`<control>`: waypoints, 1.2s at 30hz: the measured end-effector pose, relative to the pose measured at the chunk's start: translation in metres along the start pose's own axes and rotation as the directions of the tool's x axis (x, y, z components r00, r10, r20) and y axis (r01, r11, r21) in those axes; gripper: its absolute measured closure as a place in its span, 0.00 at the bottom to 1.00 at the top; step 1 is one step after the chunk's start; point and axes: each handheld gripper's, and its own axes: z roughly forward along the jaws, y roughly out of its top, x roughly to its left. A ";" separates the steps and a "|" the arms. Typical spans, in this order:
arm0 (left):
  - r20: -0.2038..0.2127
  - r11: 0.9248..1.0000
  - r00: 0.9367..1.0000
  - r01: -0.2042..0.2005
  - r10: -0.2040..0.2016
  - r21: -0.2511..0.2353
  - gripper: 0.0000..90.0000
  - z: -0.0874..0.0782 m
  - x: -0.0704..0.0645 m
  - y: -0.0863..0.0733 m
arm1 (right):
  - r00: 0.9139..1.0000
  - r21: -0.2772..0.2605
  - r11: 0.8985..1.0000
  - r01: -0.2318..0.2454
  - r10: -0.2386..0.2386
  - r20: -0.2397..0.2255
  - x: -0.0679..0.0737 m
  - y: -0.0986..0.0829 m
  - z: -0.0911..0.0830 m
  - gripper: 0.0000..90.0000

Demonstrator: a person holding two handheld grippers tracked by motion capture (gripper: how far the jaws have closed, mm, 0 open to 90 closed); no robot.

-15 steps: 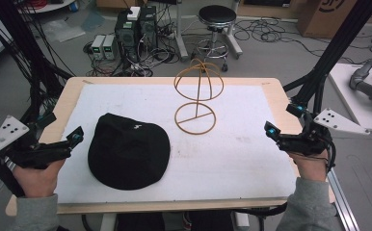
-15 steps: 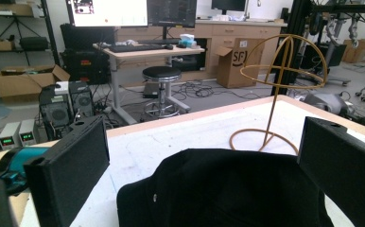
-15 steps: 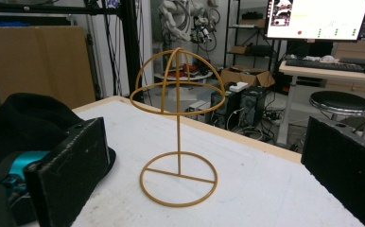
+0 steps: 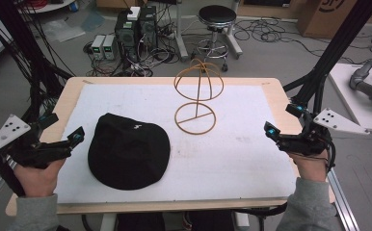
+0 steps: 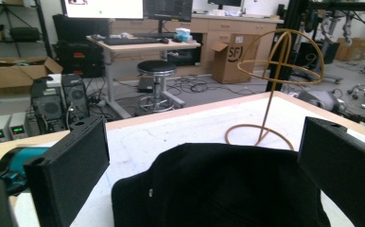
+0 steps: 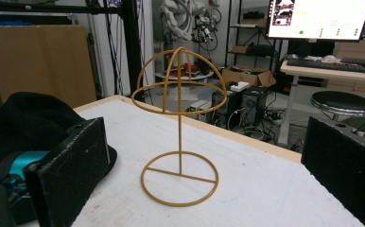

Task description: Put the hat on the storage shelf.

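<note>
A black cap (image 4: 127, 150) lies flat on the white mat, left of centre; it also fills the lower middle of the left gripper view (image 5: 218, 184) and shows at the left of the right gripper view (image 6: 24, 118). A gold wire hat stand (image 4: 197, 96) stands upright behind and right of it (image 5: 273, 85) (image 6: 179, 127). My left gripper (image 4: 63, 132) is open at the table's left edge, just left of the cap, with nothing between its jaws. My right gripper (image 4: 283, 120) is open at the right edge, facing the stand, also holding nothing.
The white mat (image 4: 251, 159) covers most of the wooden table (image 4: 271, 84). Beyond the far edge stand a stool (image 4: 217, 19), computer boxes (image 4: 136, 26) and tangled cables. Black frame poles rise at both sides of the table.
Both grippers sit almost where they were; the cap and the stand have not moved.
</note>
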 end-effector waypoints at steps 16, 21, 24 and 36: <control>0.096 0.999 0.995 0.003 -0.008 0.050 0.04 0.035 -0.010 -0.006 | 1.000 0.041 0.999 0.002 -0.001 -0.004 0.001 -0.008 -0.004 0.01; 0.121 0.998 0.993 -0.004 -0.004 0.066 0.04 0.048 -0.017 -0.008 | 1.000 0.056 0.998 0.003 -0.002 -0.010 0.002 -0.011 -0.006 0.01; 0.129 0.997 0.992 -0.007 -0.002 0.074 0.04 0.052 -0.018 -0.008 | 1.000 0.055 0.998 0.004 -0.004 -0.006 0.001 -0.012 -0.008 0.01; 0.159 0.994 0.987 -0.014 -0.003 0.107 0.04 0.066 -0.024 -0.012 | 1.000 0.055 0.998 -0.001 0.000 0.004 -0.001 -0.013 -0.018 0.01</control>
